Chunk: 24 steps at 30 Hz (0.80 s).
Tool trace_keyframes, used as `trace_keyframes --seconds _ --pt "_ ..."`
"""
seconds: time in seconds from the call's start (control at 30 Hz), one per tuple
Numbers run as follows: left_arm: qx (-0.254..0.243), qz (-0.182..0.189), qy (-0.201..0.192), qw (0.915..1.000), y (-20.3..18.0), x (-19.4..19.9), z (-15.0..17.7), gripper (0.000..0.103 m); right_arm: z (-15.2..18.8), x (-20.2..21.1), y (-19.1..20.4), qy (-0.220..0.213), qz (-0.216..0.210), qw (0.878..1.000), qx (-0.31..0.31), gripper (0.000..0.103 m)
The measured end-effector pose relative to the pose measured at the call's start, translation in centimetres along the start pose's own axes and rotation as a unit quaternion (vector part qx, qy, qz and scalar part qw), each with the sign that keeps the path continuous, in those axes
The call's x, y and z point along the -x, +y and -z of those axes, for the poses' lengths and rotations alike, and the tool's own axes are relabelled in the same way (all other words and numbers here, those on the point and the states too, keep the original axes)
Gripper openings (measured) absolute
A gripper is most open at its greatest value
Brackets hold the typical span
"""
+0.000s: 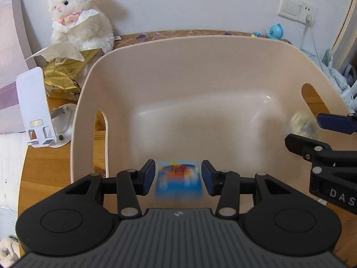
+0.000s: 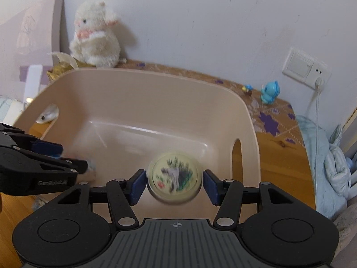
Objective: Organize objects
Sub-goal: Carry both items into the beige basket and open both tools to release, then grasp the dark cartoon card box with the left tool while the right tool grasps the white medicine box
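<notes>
At the bottom centre of the left wrist view, the left gripper (image 1: 178, 177) has its blue pads spread apart over a beige plastic bin (image 1: 200, 51). Between the pads sits a motion-blurred blue card-like packet (image 1: 178, 179) with orange and red print; narrow gaps show on both sides of it, so neither pad touches it. It lies low in the frame, over the near part of the bin's interior.

At the bottom centre of the right wrist view, the right gripper (image 2: 174, 184) is likewise spread wide above the same bin (image 2: 156, 82). A round cream tin (image 2: 175, 176) with a blurred green and grey picture on its lid sits between the pads, with a small gap on each side, over the right half of the bin's floor.

In the upper left of both views a white plush rabbit (image 1: 78, 13) leans against the wall, with a gold tissue pack (image 1: 62, 76) below it. A white phone stand (image 1: 36, 107) stands at the left of the left wrist view, outside the bin. A small blue toy figure (image 2: 270, 92) stands on the wooden table (image 2: 276, 156) at the right, near a wall socket (image 2: 305, 65).
</notes>
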<state>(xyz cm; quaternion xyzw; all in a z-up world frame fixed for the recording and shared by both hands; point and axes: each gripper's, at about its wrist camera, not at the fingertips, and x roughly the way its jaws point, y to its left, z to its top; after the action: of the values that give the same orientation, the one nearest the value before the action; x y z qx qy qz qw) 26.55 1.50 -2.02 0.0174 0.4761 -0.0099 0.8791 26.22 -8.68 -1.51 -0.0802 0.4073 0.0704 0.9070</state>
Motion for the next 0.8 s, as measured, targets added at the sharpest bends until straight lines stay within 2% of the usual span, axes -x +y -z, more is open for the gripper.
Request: trace_keyframes --seconds 0.03,0.07,0.1,0.2,0.3,0.4,0.57,0.8 --pt "-0.001 -0.001 -0.005 1.0000 -0.1 0.4 0.0 0.050 0.1 0.5 0.1 -0.007 0.004 1.000 0.000 0.070" --pt "-0.004 0.000 -0.011 0.9999 -0.1 0.8 0.0 0.060 0.1 1.1 0.1 -0.017 0.008 1.000 0.001 0.073" --pt "-0.006 0.004 -0.018 0.9998 -0.2 1.3 0.0 0.064 0.1 1.7 0.1 -0.027 0.011 1.000 0.002 0.079" --pt "-0.007 -0.001 -0.046 0.9989 -0.5 3.3 0.0 0.077 0.2 3.9 -0.1 -0.055 0.017 0.998 -0.004 0.088" --pt "-0.014 -0.007 -0.072 0.9973 -0.7 5.3 0.2 0.079 0.4 6.1 -0.7 -0.075 0.013 0.997 -0.019 0.093" --pt "-0.017 -0.005 -0.079 0.9967 -0.4 6.9 0.6 0.080 1.0 8.2 -1.1 -0.092 0.015 0.995 -0.027 0.103" --pt "-0.005 -0.001 -0.084 0.9964 0.6 8.6 2.1 0.081 3.1 10.6 -1.8 -0.102 0.018 0.994 -0.036 0.103" --pt "-0.008 0.001 -0.088 0.9961 1.2 10.8 4.8 0.081 6.5 11.3 -3.2 -0.078 0.016 0.996 -0.049 0.103"
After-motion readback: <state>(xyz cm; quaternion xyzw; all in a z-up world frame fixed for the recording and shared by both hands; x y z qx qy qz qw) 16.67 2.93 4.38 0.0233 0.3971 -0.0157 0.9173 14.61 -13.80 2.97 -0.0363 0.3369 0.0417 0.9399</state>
